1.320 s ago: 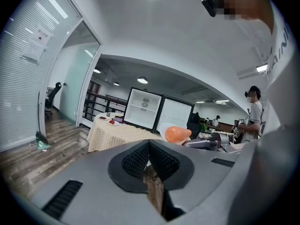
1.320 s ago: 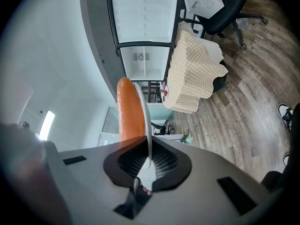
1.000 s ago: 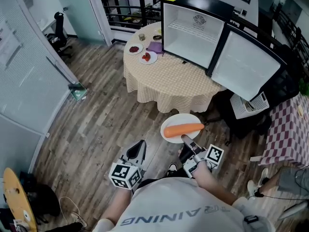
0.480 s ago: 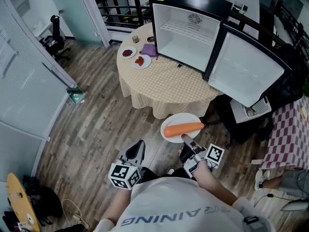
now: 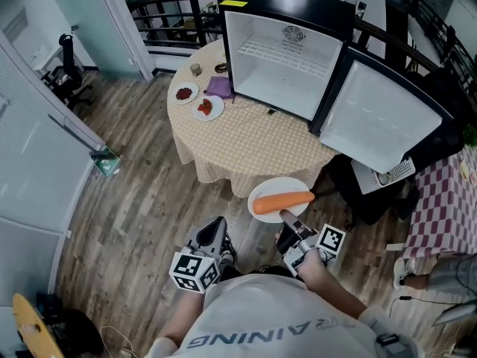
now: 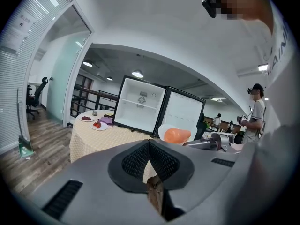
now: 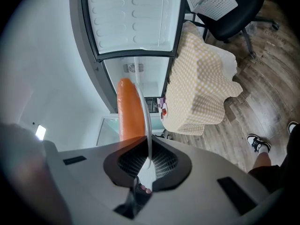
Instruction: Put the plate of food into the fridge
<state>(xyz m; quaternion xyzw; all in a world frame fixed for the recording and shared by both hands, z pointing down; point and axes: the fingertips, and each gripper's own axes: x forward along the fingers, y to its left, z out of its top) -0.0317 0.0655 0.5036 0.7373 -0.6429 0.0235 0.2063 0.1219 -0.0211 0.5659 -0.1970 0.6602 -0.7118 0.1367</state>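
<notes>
A white plate (image 5: 273,187) carrying one orange carrot (image 5: 282,199) hangs above the wooden floor, short of the round table (image 5: 246,144). My right gripper (image 5: 286,216) is shut on the plate's near rim. In the right gripper view the plate's rim (image 7: 146,121) runs edge-on into the right gripper (image 7: 149,161), with the carrot (image 7: 130,109) on its left. The left gripper (image 5: 218,224) is held low beside it, shut and empty; in its own view the left gripper (image 6: 149,142) points at the fridge (image 6: 140,109). The open, empty fridge (image 5: 287,58) stands on the table, its door (image 5: 380,110) swung right.
On the table's far left sit two small plates of red food (image 5: 184,93) (image 5: 208,108), a purple cloth (image 5: 220,86) and a cup (image 5: 195,69). A black office chair (image 7: 234,13) stands right of the table. Glass partitions (image 5: 45,148) line the left. My shoe (image 7: 258,143) shows on the floor.
The table and fridge have drawn closer and slid left in the head view. Both grippers keep the same pose, the plate and carrot still in the right one.
</notes>
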